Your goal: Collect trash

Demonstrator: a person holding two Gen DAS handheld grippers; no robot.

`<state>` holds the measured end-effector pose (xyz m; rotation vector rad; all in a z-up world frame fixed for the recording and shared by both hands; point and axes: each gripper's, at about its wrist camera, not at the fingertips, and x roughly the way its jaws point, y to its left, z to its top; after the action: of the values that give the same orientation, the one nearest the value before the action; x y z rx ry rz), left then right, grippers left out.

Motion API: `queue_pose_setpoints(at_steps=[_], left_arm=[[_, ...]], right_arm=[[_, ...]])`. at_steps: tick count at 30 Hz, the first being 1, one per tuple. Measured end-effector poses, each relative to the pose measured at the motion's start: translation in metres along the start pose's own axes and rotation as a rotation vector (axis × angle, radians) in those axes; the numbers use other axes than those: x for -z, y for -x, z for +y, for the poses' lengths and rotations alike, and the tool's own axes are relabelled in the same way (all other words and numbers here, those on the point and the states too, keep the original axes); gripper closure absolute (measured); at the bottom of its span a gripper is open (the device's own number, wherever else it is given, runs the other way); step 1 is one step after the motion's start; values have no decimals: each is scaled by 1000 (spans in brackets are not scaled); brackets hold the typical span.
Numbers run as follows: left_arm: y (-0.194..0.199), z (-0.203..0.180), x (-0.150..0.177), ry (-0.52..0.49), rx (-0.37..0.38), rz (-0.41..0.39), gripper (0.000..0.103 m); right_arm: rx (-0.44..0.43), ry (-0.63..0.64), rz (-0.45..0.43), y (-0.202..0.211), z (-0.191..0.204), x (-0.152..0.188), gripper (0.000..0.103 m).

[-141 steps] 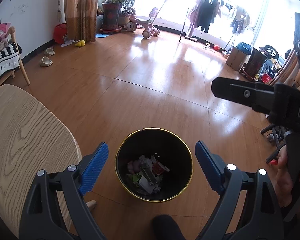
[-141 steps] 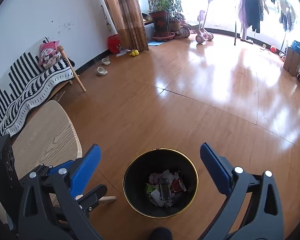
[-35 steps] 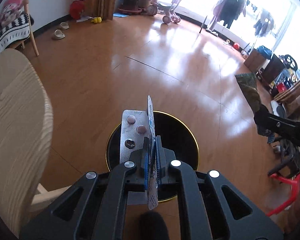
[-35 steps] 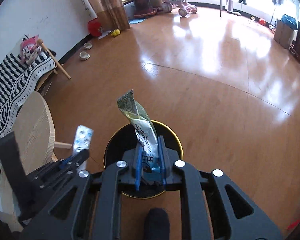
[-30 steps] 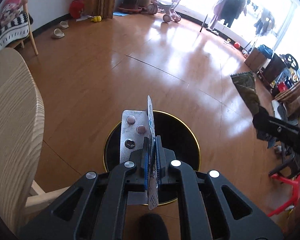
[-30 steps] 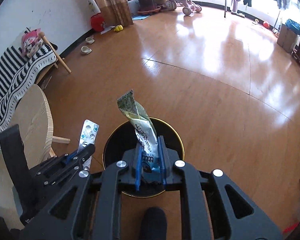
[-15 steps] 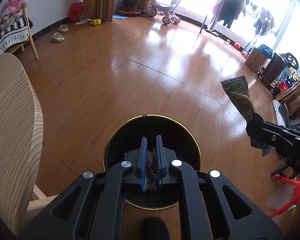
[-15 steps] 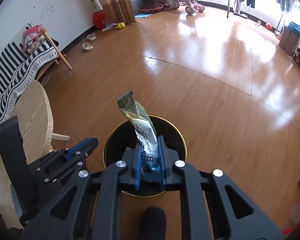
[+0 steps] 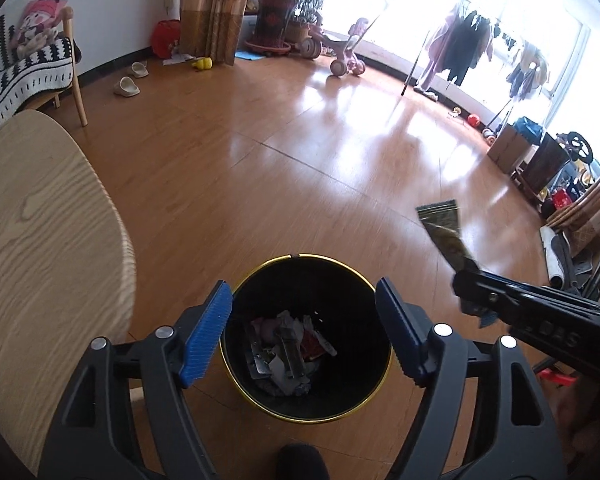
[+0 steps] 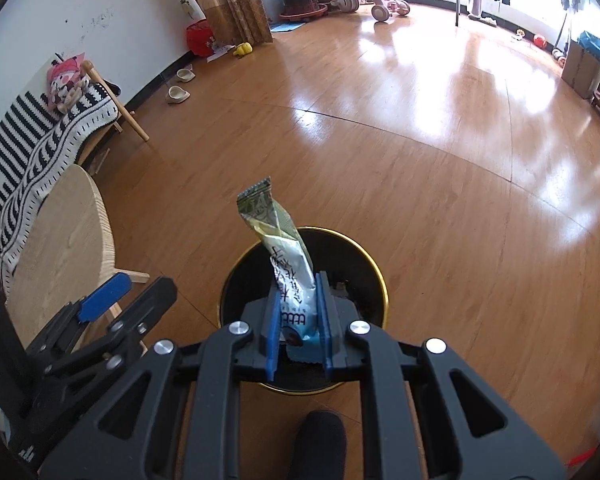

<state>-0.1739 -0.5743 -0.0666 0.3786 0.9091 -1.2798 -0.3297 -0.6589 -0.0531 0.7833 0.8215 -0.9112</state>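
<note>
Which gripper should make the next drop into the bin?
Right. The right gripper is shut on the snack wrapper directly above the black bin. The left gripper, its jaws just opened, holds nothing, and the blister pack lies in the bin.

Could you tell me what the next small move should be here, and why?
Probably open the right claw: it grips the snack wrapper above the black bin. The left claw, jaws just opened, holds nothing, and trash lies inside the bin.

left gripper (image 9: 304,336) jaws just opened, blister pack (image 9: 260,356) dropped into bin (image 9: 236,304)
</note>
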Motion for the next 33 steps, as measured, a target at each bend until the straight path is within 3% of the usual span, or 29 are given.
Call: queue_pose_setpoints(at_steps=[6, 7, 9, 10, 11, 16, 20, 23, 26, 29, 33], left_arm=[[33, 15, -4, 18, -16, -48, 20], [38, 19, -4, 22, -20, -55, 17], [49, 29, -5, 32, -38, -71, 15], [54, 34, -6, 35, -50, -77, 14], [59, 40, -6, 38, -63, -82, 13], [92, 77, -6, 60, -140, -106, 11], [138, 115, -4, 79, -156, -154, 11], [174, 147, 0, 96, -245, -204, 11], [217, 195, 18, 133, -402, -239, 11], [249, 240, 42, 168, -558, -234, 11], [289, 301, 80, 291, -694, -219, 11]], right_arm=[[5, 34, 6, -5, 20, 0, 88], [7, 42, 11, -7, 24, -1, 83], [16, 53, 16, -11, 29, -1, 64], [18, 58, 14, -12, 32, -1, 41], [21, 63, 8, -12, 35, -1, 34], [14, 95, -9, -8, 62, -3, 32], [-18, 190, -57, 6, 114, 2, 14], [-62, 309, -98, 19, 172, 13, 9], [-124, 427, -127, 32, 236, 31, 7], [-190, 518, -135, 39, 290, 49, 7], [-286, 624, -136, 45, 366, 76, 7]])
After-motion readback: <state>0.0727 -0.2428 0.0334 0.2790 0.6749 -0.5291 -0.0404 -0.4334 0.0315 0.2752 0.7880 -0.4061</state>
